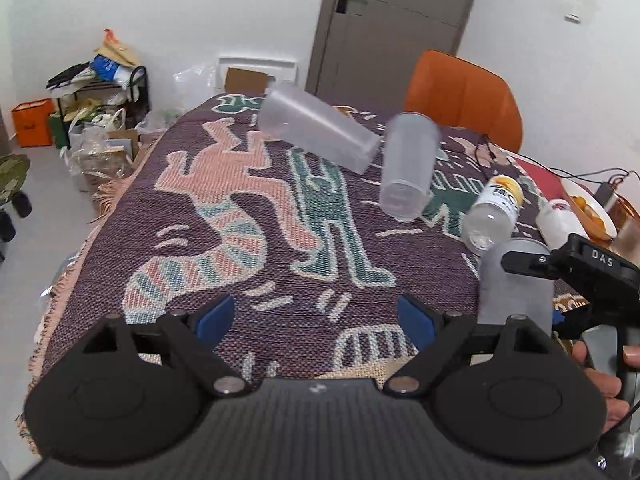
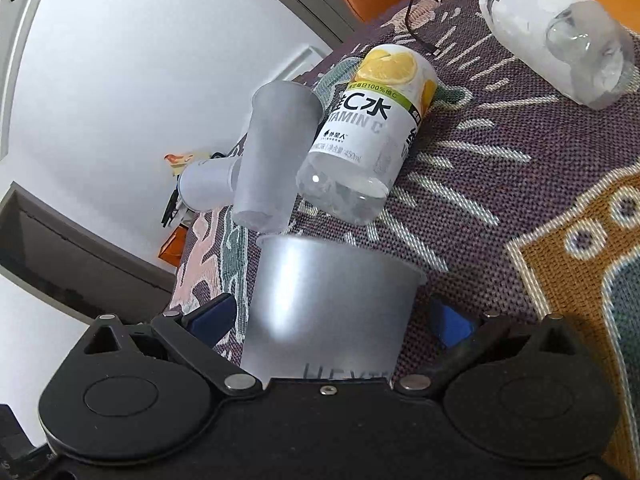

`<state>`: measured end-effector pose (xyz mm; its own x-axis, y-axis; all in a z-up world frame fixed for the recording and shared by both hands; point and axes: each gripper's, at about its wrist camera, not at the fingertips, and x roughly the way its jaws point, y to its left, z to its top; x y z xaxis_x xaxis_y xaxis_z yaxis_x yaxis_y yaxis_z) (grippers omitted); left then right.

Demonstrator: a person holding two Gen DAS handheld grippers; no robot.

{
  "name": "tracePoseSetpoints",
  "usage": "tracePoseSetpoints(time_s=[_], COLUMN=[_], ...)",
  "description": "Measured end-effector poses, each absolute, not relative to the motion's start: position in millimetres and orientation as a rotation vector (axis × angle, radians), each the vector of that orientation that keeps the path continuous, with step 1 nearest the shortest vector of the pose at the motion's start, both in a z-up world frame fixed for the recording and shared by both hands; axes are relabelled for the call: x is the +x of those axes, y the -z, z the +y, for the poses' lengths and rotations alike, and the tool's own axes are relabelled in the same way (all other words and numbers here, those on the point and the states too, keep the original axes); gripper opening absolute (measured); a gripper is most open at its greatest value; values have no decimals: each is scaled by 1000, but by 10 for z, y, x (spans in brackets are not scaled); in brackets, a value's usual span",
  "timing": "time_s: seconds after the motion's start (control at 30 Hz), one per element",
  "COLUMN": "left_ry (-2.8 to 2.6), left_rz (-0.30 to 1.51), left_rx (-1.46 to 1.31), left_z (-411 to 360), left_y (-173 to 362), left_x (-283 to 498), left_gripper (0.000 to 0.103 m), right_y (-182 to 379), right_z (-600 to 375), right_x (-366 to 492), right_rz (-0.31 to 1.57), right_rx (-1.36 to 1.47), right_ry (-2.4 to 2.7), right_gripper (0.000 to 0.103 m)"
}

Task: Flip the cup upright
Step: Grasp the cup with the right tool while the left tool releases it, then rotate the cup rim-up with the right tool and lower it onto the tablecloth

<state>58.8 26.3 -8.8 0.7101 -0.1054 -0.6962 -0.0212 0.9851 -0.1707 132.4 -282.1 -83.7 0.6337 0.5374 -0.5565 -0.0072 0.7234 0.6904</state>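
Left wrist view: three frosted cups are counted on the desk (image 1: 120, 216), which is covered by a patterned cloth (image 1: 248, 208). Two lie on their sides further back: the far cup (image 1: 316, 128), its long axis running left to right with its mouth toward the left, and the middle cup (image 1: 408, 166), its long axis running toward the camera with its base nearest. The third, the near cup (image 1: 516, 280), is seen at the right between the jaws of the right gripper (image 1: 560, 276), its long axis near vertical; which end is up cannot be told here. Two clear bottles are counted: a labelled bottle (image 1: 494, 212) and a plain bottle (image 1: 560, 216), both lying down. An orange chair (image 1: 464, 96) is seen behind the desk. The left gripper (image 1: 316, 316) is held released over the cloth, nothing between its jaws.

Right wrist view: the same three cups and two bottles are seen. The near cup (image 2: 332, 304) is placed between the jaws of the right gripper (image 2: 332, 316), its rim pointing away from the camera along the fingers. A blue pad is seen just beside each wall; whether the cup is pressed cannot be told. The middle cup (image 2: 276, 152) lies just beyond, touching the labelled bottle (image 2: 376, 128).
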Motion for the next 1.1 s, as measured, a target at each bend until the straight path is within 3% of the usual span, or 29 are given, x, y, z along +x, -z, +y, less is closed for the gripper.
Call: tracePoseSetpoints(time_s=[0.03, 0.07, 0.1, 1.1], left_ry=[45, 44, 42, 8], left_rz=[783, 785, 786, 704], left_rx=[-179, -183, -187, -230], left_z=[278, 287, 293, 490], left_y=[94, 99, 102, -51], left_x=[596, 599, 601, 330], left_gripper=[87, 87, 87, 87], right_y=[839, 842, 863, -196], right_z=[-2833, -2844, -2868, -2296], right_x=[1328, 1346, 1358, 580], right_rz=[839, 848, 863, 383], right_rx=[713, 714, 736, 187], right_ry=[-342, -345, -359, -382], right_gripper=[93, 79, 76, 73])
